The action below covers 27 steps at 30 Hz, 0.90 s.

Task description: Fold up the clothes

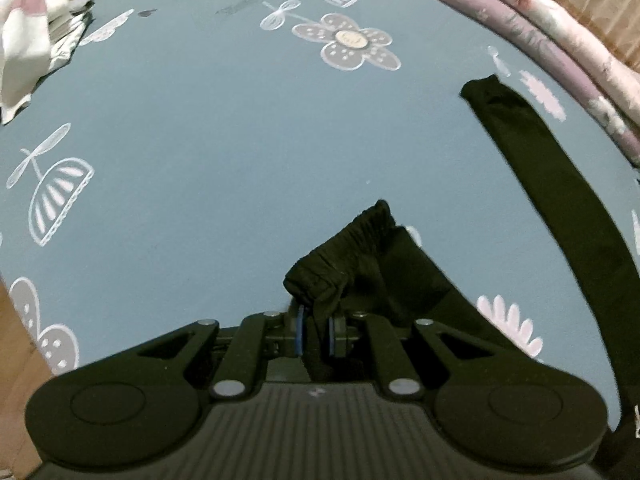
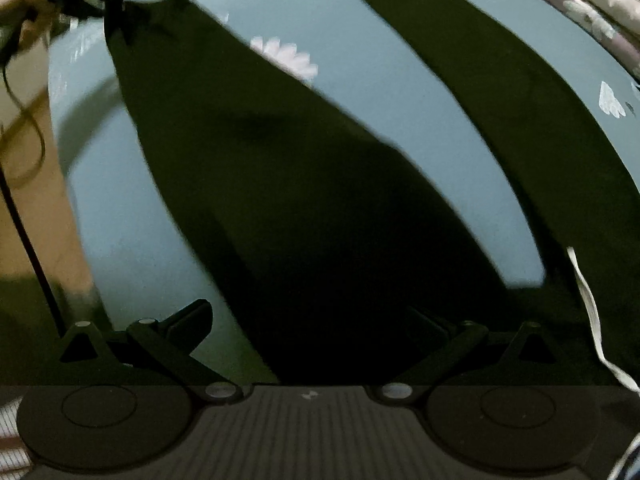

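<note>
Black, soft trousers [image 2: 304, 208] spread across the blue flower-printed bedsheet [image 1: 200, 140], two long legs running diagonally away. Left gripper [image 1: 316, 330] pinches the gathered elastic waistband [image 1: 344, 240], jaws nearly closed. Right gripper [image 2: 308, 320] has arms spread wide; its fingertips are lost against dark cloth.
</note>
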### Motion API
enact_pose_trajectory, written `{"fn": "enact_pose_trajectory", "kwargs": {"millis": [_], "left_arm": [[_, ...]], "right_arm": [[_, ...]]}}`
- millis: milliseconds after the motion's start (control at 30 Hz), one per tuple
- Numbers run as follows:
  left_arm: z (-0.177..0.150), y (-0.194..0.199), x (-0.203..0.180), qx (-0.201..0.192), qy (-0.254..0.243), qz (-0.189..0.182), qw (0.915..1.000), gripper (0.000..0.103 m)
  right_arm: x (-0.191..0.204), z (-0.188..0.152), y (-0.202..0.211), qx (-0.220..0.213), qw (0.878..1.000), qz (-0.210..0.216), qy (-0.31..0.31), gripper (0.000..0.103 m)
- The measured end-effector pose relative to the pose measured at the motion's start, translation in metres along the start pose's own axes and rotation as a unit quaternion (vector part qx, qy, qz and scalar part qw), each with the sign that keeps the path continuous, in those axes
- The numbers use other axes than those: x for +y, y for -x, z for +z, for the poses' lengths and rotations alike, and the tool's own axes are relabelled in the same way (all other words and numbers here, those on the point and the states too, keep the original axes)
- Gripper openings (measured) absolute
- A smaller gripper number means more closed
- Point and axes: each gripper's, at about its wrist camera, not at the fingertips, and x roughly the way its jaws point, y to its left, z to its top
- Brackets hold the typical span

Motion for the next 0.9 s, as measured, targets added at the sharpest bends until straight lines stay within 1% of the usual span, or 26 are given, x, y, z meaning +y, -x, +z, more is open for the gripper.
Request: {"fn": "enact_pose_trajectory", "kwargs": {"millis": [100,200,267,400,500,600,733,800,867,900], "left_arm": [[-0.008,0.004,0.008,0.014,-0.004,0.017,0.9997,0.009],[-0.018,0.006,0.016,0.029,-0.012,0.034,0.9989,0.009],[-0.026,0.006,0.020,0.040,-0.015,0.047,0.9980,0.009],[-0.039,0.001,0.026,0.059,-0.020,0.070,0.9956,0.009],[-0.042,-0.004,0.030,0.072,-0.024,0.081,0.9938,0.010],[-0.040,-0.001,0.029,0.070,-0.040,0.086,0.9930,0.011],[-0.040,-0.003,0.032,0.079,-0.050,0.094,0.9912,0.012],[-0.040,-0.008,0.035,0.083,-0.045,0.097,0.9907,0.013],[-0.041,-0.014,0.035,0.089,-0.041,0.099,0.9903,0.013],[-0.041,-0.017,0.035,0.091,-0.041,0.100,0.9899,0.013]], "right_arm": [[-0.008,-0.020,0.002,0.027,1.000,-0.011,-0.007,0.103],[-0.022,-0.035,0.004,0.046,0.998,-0.020,-0.038,0.103],[-0.031,-0.043,0.008,0.050,0.996,-0.024,-0.071,0.103],[-0.047,-0.052,0.012,0.044,0.989,-0.021,-0.137,0.103],[-0.052,-0.055,0.014,0.038,0.986,-0.019,-0.161,0.103],[-0.056,-0.059,0.012,0.045,0.984,-0.016,-0.170,0.103],[-0.062,-0.064,0.011,0.054,0.977,-0.004,-0.204,0.103],[-0.061,-0.069,0.012,0.054,0.976,-0.011,-0.212,0.103],[-0.054,-0.072,0.011,0.052,0.982,-0.026,-0.182,0.099],[-0.051,-0.073,0.011,0.051,0.987,-0.032,-0.152,0.094]]}}
